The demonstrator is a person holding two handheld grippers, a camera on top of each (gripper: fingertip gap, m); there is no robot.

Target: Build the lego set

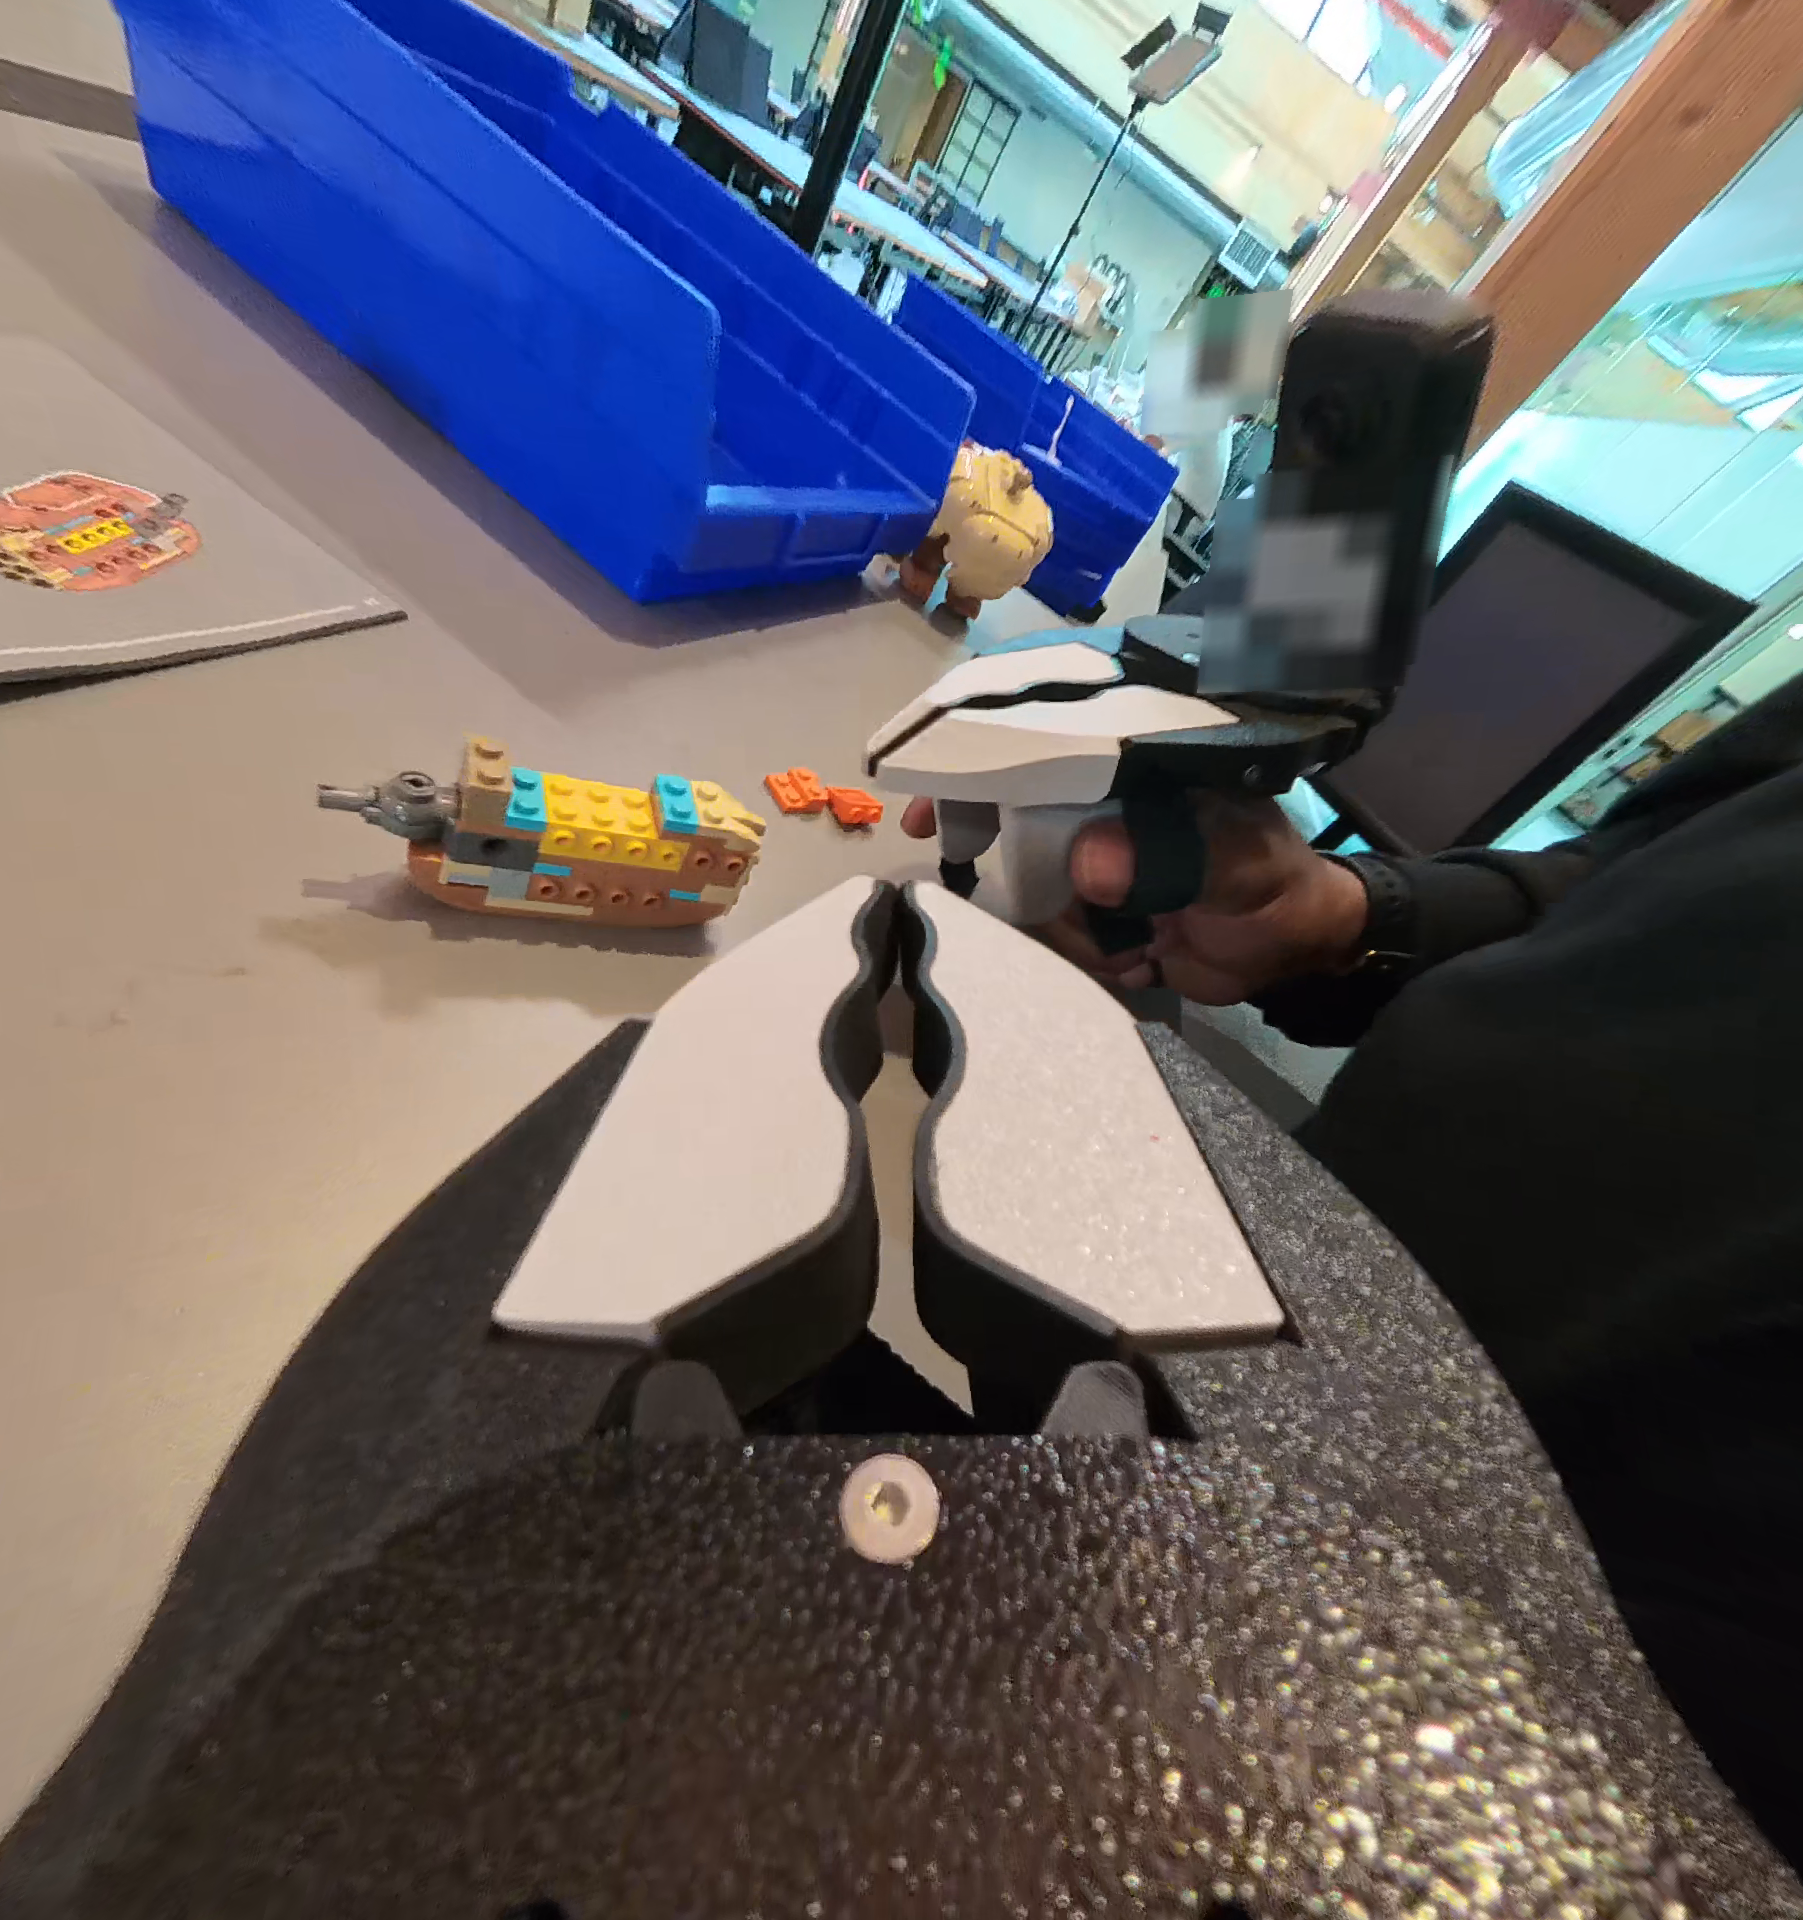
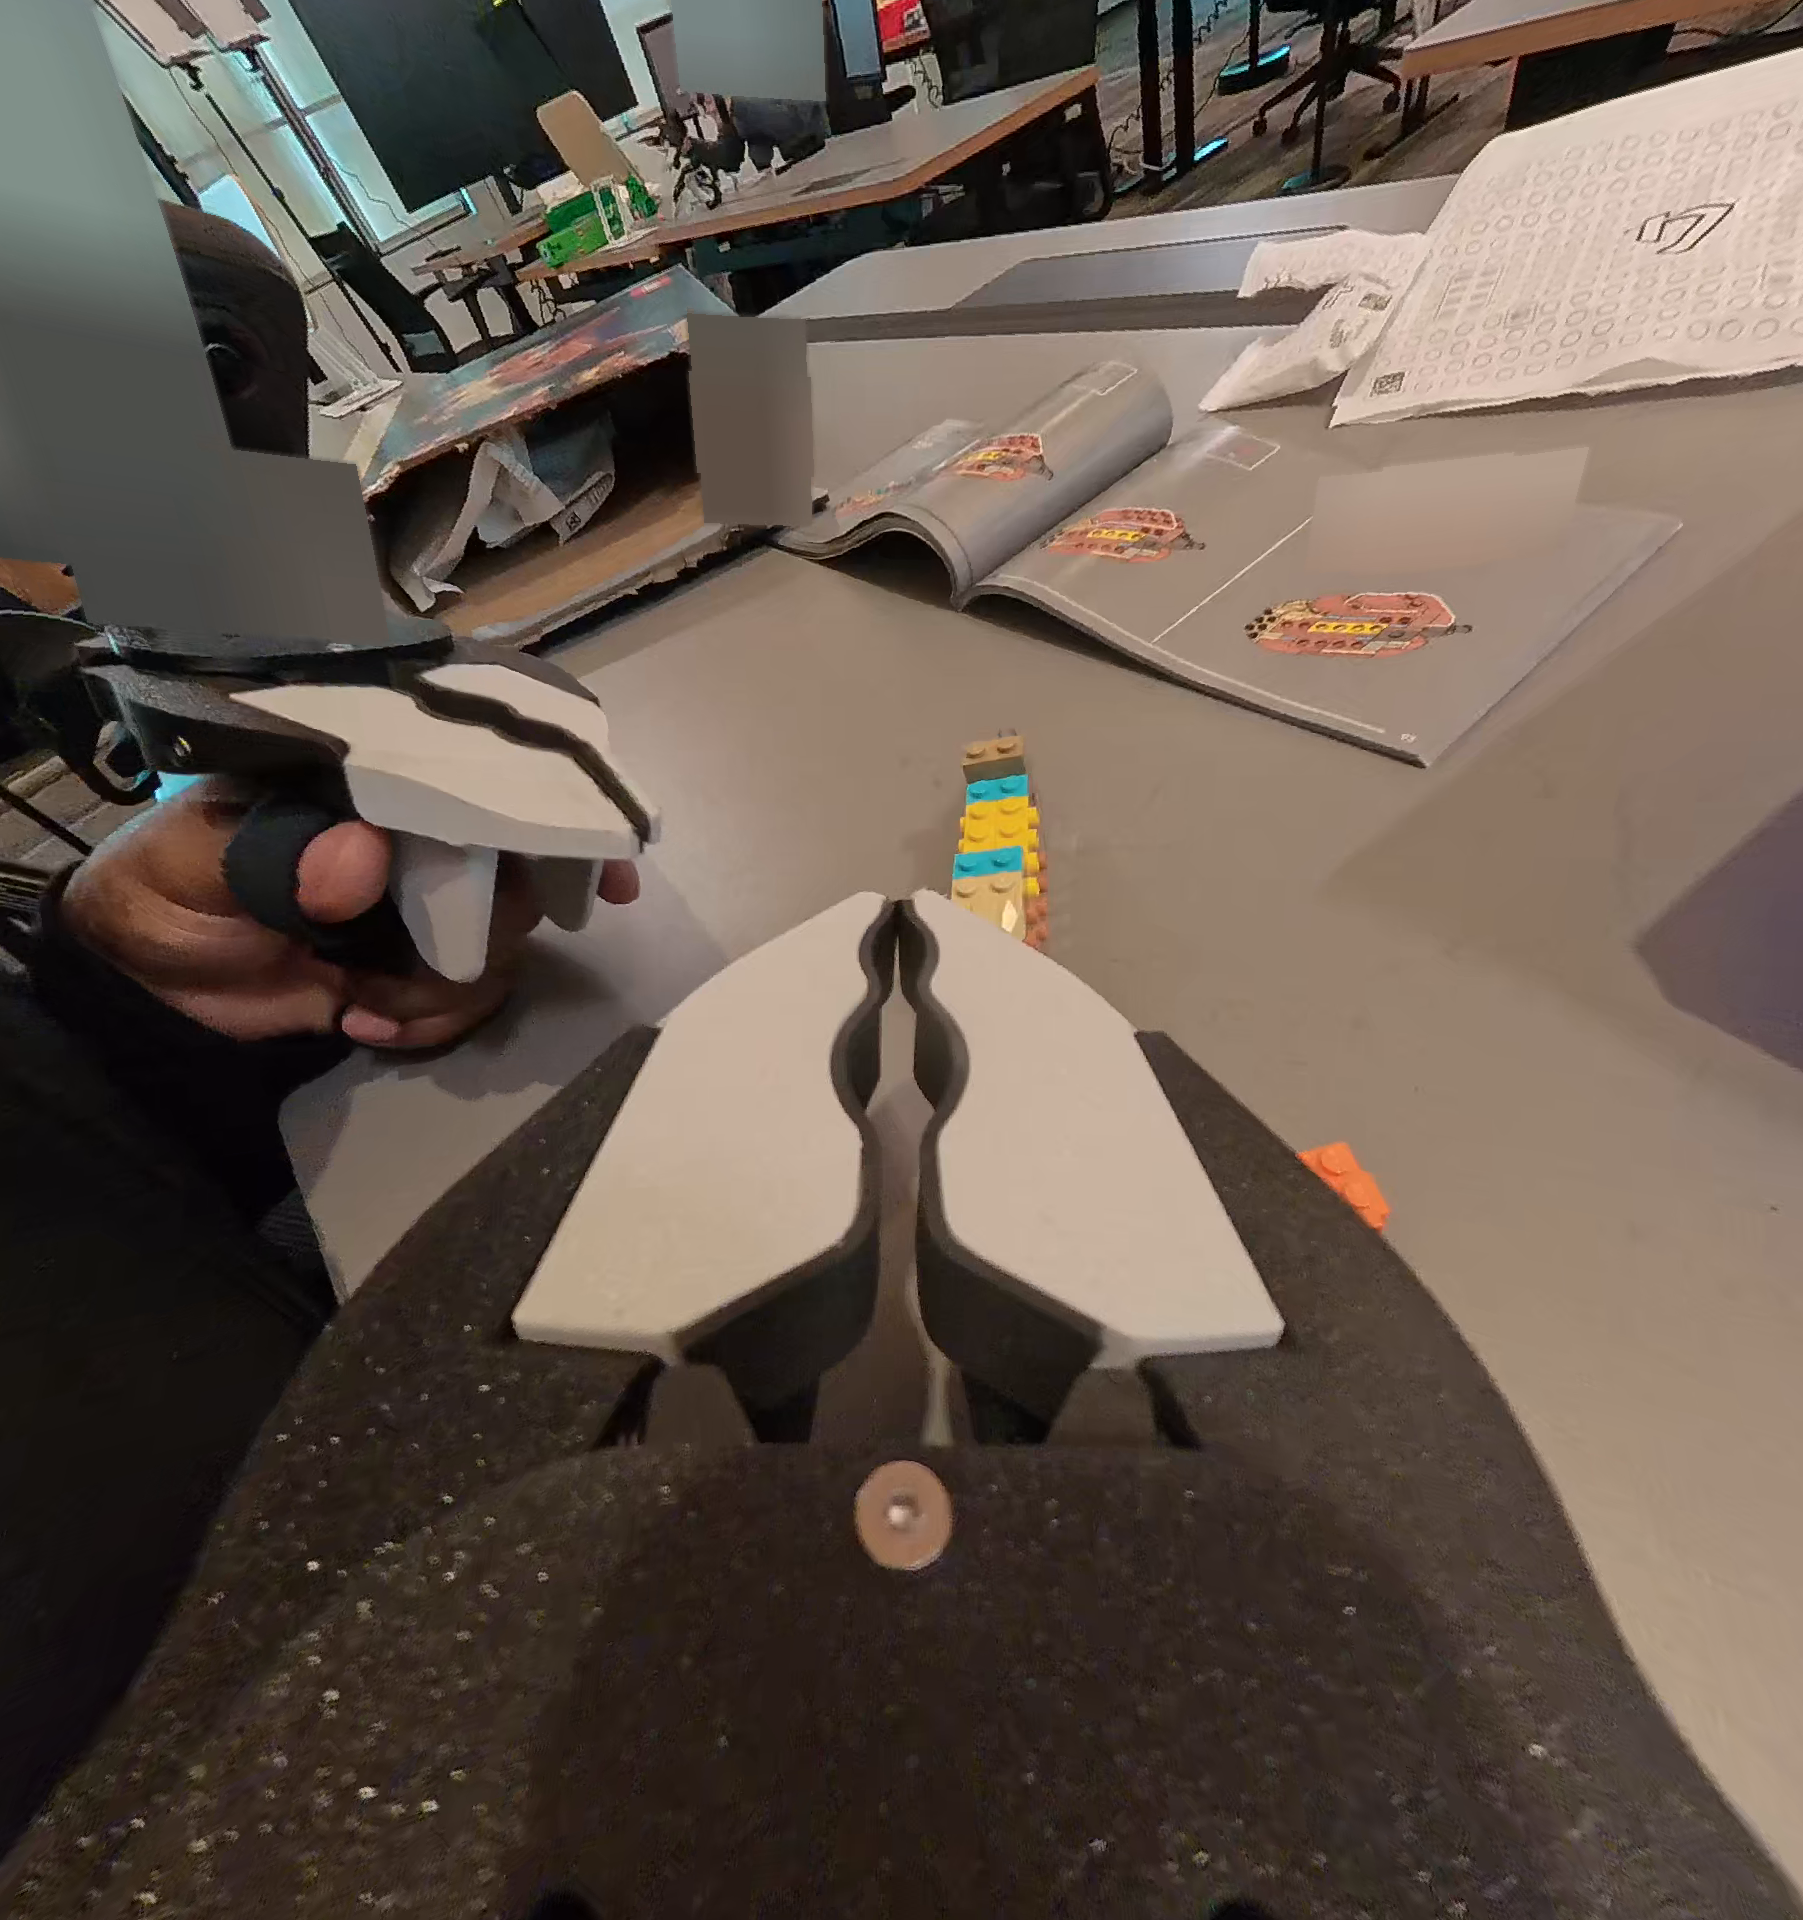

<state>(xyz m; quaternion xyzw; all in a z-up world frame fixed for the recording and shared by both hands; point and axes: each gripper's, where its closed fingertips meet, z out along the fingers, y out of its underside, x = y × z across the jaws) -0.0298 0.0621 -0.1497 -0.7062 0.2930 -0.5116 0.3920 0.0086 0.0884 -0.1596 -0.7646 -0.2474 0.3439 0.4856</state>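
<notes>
- Both sets of jaws are seen closed together, empty, on the left gripper and the right gripper.
- The model lies on the table just ahead of both.
- It is judged light, rigid and easily snapped apart; its long sides should be gripped.
- Orange plates lie beside it.

No writing can be made out well enough to read. The open grey instruction booklet, lying near the far edge of the grey table, carries printed marks too small to tell. The white printed paper sheets at the table's far right corner bear square code patterns and fine print, likewise illegible.
</notes>
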